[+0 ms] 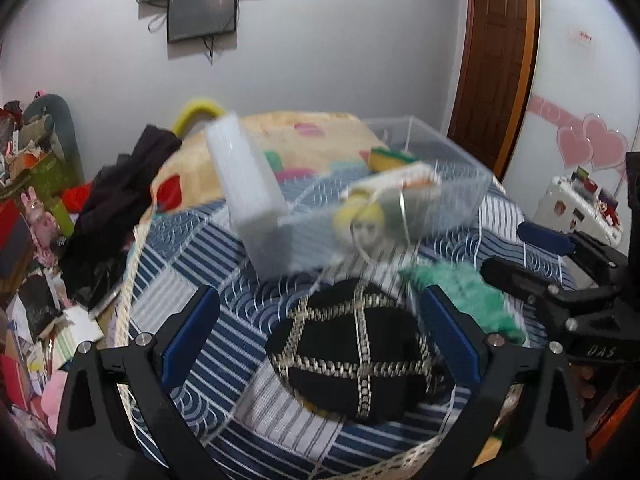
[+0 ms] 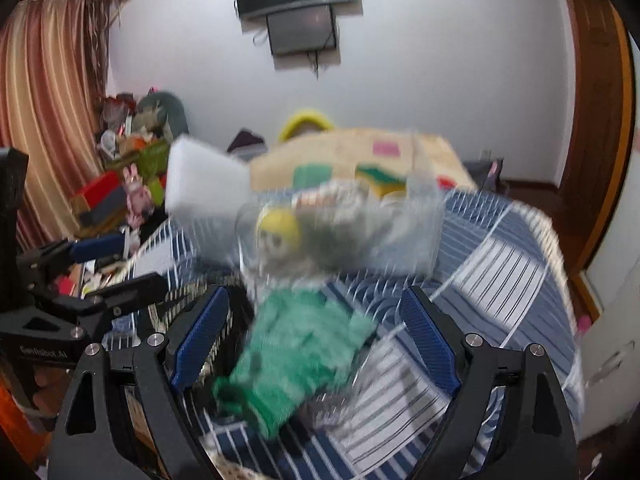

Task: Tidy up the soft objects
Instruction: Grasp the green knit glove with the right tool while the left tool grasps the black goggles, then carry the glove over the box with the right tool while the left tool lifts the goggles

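Observation:
A black cap with gold bands [image 1: 356, 356] lies on the striped bedspread between the fingers of my open left gripper [image 1: 320, 340]. A green fluffy cloth [image 2: 296, 356] lies between the fingers of my open right gripper [image 2: 316, 344]; it also shows in the left wrist view [image 1: 468, 296]. Behind them stands a clear plastic box [image 1: 400, 196] with a doll with yellow hair [image 1: 362, 224] and a yellow-green sponge [image 1: 390, 158] inside. Its white lid [image 1: 248, 184] leans at the left end. Both views are blurred.
A beige patterned pillow [image 1: 300, 140] lies behind the box. Dark clothes [image 1: 116, 204] hang at the bed's left edge, with a cluttered pile of boxes and toys [image 1: 28, 200] beyond. A door [image 1: 496, 60] and a white case [image 1: 576, 204] are to the right.

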Demonstrator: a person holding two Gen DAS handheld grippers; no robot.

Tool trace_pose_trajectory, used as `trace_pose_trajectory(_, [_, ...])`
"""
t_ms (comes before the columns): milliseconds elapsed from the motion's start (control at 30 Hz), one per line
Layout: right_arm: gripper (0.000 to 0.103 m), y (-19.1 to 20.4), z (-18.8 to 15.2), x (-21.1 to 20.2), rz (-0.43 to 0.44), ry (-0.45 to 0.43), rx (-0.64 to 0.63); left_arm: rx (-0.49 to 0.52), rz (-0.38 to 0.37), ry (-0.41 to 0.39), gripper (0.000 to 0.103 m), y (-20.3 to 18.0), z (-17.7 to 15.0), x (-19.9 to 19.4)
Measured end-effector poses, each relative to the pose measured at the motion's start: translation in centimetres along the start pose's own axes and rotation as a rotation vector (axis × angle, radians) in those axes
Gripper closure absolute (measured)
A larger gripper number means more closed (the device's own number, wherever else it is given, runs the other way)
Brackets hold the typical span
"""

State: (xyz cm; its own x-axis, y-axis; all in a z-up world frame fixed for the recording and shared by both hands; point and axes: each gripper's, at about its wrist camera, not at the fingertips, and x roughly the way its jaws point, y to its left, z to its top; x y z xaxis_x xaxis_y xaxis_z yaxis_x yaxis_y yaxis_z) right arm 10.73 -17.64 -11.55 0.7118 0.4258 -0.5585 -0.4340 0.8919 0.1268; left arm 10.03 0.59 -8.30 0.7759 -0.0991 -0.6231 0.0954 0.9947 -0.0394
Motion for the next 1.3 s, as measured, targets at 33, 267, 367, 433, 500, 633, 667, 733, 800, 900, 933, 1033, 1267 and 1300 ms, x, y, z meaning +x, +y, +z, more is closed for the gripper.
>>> trace_pose_trajectory(33, [0.016, 0.0, -0.3, 0.4, 0.008, 0.023, 0.002, -0.001, -0.002, 0.013, 0.002, 0.0, -0.5, 0.2])
trace_pose_trajectory(267, [0.025, -0.5, -1.3, 1.2, 0.024, 0.061, 0.002, -0.014, -0.02, 0.087, 0.002, -0.3, -2.7, 1.9])
trace_pose_trajectory(367, [0.044, -0.9, -1.6, 1.4, 0.046, 0.079, 0.009, -0.005, -0.027, 0.112, 0.002, -0.7, -3.1, 2.8])
trace_pose_trajectory(433, [0.053, -0.8, -1.8, 1.5, 0.057, 0.087, 0.014, 0.003, -0.052, 0.133, 0.002, -1.0, -3.2, 3.5])
trace_pose_trajectory(500, [0.055, -1.0, -1.9, 1.4, 0.065, 0.081, 0.018, 0.003, -0.058, 0.149, 0.002, -1.2, -3.2, 4.1])
trace_pose_trajectory(633, [0.069, -0.6, -1.9, 1.0, 0.058, 0.057, 0.01, -0.003, -0.061, 0.131, 0.019, -1.2, -3.3, 4.4])
trace_pose_trajectory(667, [0.074, -0.6, -1.9, 0.8, 0.056, 0.051, 0.01, 0.001, -0.057, 0.118, 0.027, -1.3, -3.3, 4.2])
trace_pose_trajectory(733, [0.079, -0.6, -1.9, 0.6, 0.063, 0.047, 0.012, 0.008, -0.046, 0.112, 0.035, -1.4, -3.3, 4.2])
trace_pose_trajectory(800, [0.084, -0.6, -1.7, 0.6, 0.072, 0.044, 0.015, 0.003, -0.048, 0.116, 0.042, -1.1, -3.1, 4.3])
trace_pose_trajectory(900, [0.089, -0.4, -1.7, 0.3, 0.076, 0.029, 0.006, -0.029, -0.065, 0.118, 0.057, -0.5, -3.1, 4.4])
trace_pose_trajectory(933, [0.089, -0.3, -1.6, 0.1, 0.078, 0.025, 0.002, -0.035, -0.066, 0.117, 0.06, -0.3, -3.0, 4.3])
trace_pose_trajectory(1033, [0.09, -0.1, -1.4, -0.4, 0.077, 0.01, -0.007, -0.046, -0.078, 0.108, 0.067, 0.1, -2.9, 3.8])
trace_pose_trajectory(1267, [0.09, -0.7, -0.8, -1.9, 0.061, -0.043, 0.013, -0.065, -0.07, 0.06, 0.077, 0.6, -2.4, 1.8])
trace_pose_trajectory(1300, [0.09, -0.8, -0.7, -2.2, 0.057, -0.051, 0.017, -0.069, -0.069, 0.052, 0.077, 0.7, -2.3, 1.5])
